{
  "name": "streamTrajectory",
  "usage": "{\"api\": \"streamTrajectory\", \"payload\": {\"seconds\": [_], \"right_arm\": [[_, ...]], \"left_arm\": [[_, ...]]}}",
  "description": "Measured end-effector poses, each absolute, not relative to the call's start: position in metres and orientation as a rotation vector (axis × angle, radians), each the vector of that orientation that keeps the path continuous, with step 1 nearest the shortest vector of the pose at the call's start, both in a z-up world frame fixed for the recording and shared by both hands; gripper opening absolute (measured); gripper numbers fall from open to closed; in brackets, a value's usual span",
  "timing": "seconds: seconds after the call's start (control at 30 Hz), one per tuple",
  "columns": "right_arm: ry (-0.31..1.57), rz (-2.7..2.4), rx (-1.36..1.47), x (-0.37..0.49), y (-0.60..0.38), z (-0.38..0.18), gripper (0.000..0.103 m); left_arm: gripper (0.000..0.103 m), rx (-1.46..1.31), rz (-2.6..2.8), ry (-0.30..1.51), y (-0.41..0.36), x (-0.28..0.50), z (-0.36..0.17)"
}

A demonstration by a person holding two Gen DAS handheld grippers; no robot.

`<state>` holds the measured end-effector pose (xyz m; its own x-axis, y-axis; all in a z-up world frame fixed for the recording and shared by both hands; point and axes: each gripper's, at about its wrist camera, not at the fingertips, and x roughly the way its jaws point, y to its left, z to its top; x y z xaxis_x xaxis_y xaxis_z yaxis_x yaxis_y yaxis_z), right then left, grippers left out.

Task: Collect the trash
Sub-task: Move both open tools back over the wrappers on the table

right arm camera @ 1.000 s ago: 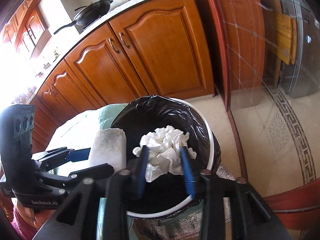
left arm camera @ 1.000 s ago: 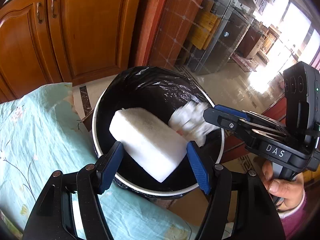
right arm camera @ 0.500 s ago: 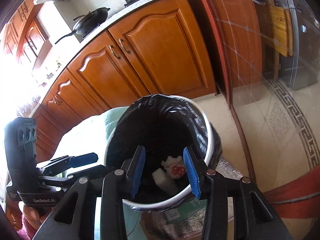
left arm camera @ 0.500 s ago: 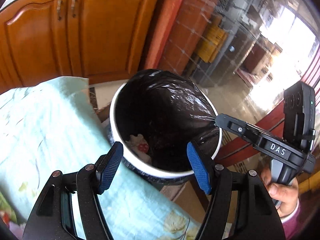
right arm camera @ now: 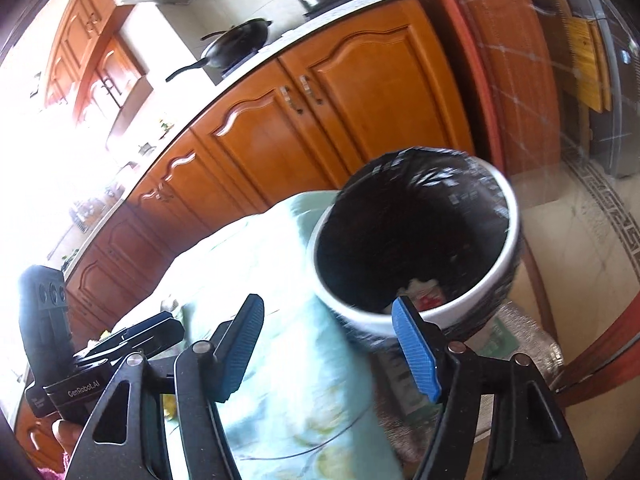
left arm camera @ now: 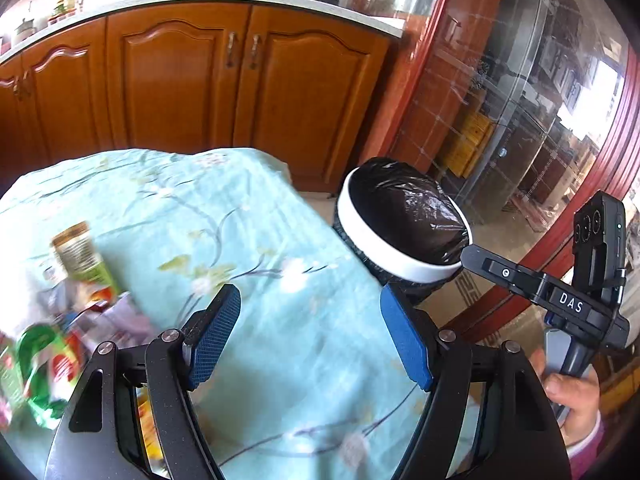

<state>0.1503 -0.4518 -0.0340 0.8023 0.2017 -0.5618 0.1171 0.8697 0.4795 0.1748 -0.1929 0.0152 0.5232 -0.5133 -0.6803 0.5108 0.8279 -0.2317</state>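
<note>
My left gripper (left arm camera: 310, 338) hovers over the pale blue flowered tablecloth (left arm camera: 240, 220), its jaws opening with nothing between them. A blurred heap of trash lies at the left: a green-labelled can (left arm camera: 82, 256) and coloured wrappers (left arm camera: 48, 360). The white bin (left arm camera: 400, 260) with a black bag stands off the table's far right corner. My right gripper (right arm camera: 328, 350), jaws opening and empty, sits before the bin (right arm camera: 472, 308). White and red scraps (right arm camera: 424, 296) lie at the bin's bottom. Each gripper shows in the other's view: the right gripper (left arm camera: 476, 258), the left gripper (right arm camera: 160, 332).
Wooden kitchen cabinets (left arm camera: 180, 80) run behind the table, with a pot and a wok (right arm camera: 240, 40) on the counter. A glass partition with a red frame (left arm camera: 500, 120) stands right of the bin. A hand (left arm camera: 572, 392) holds the right gripper's handle.
A white foam block and a crumpled tissue left my grippers and dropped into the bin. Both grippers pulled back from it, and the left swung left over the table toward the trash heap.
</note>
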Motion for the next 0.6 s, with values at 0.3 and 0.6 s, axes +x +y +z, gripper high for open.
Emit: {"api": "streamTrajectory", "payload": {"seconds": [0.3, 0.6], "right_arm": [[0.673, 0.153, 0.481, 0.153, -0.391, -0.033, 0.069], [0.711, 0.246, 0.42, 0.165, -0.331, -0.031, 0.069]], "left_arm": [[0.074, -0.078, -0.511, 0.791, -0.105, 0.157, 0.018], [0.074, -0.146, -0.428, 0.78, -0.043, 0.147, 0.012]]}}
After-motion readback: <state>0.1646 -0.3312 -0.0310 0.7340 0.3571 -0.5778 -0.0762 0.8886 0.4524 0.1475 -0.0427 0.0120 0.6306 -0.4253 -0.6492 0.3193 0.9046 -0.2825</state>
